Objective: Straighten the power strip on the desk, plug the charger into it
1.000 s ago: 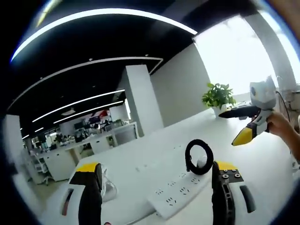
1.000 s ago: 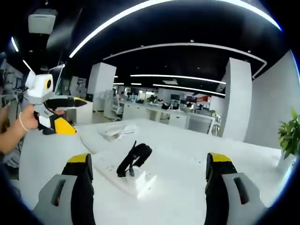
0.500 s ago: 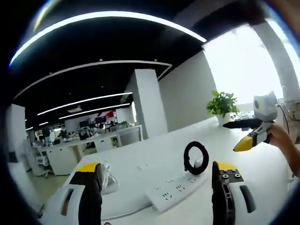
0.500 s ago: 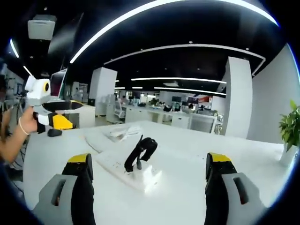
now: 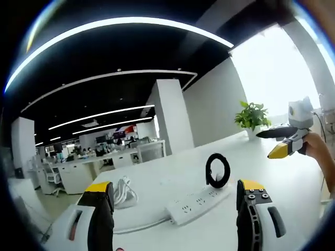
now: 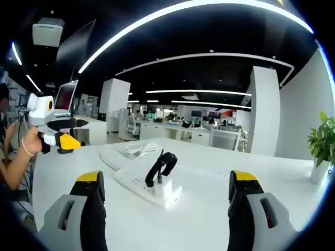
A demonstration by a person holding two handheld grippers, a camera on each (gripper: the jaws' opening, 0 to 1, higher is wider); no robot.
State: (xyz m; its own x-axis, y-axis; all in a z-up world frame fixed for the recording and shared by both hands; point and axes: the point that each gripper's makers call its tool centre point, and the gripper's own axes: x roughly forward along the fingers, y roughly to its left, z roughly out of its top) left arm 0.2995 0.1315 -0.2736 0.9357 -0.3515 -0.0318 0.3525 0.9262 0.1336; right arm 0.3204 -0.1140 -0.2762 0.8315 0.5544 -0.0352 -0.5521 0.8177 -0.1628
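**Power strip lies on the white desk, both grippers held off it**

The power strip (image 5: pixel 199 203) lies flat on the white desk (image 5: pixel 293 193), out in the open part of the top and well in from its edges. In the right gripper view the strip (image 6: pixel 137 181) runs slantwise, with a white charger (image 6: pixel 168 192) sitting on its near end. A black loop of cable (image 6: pixel 160 167) rises from the charger; in the left gripper view this loop (image 5: pixel 218 170) stands just past the strip's far end.

A white coiled cord (image 5: pixel 124 190) lies near the desk's far left edge, and the same coil (image 6: pixel 140 149) shows beyond the strip in the right gripper view. A potted plant (image 5: pixel 252 117) stands at the far right corner of the desk.

The left gripper (image 5: pixel 175 219) hangs above the near edge with its jaws spread wide, nothing between them. The right gripper (image 6: pixel 165 214) is likewise released and bare. Nothing lies between either gripper and the strip.

A monitor (image 6: pixel 66 97) stands behind the left gripper (image 6: pixel 55 133), held in a hand (image 6: pixel 29 141).
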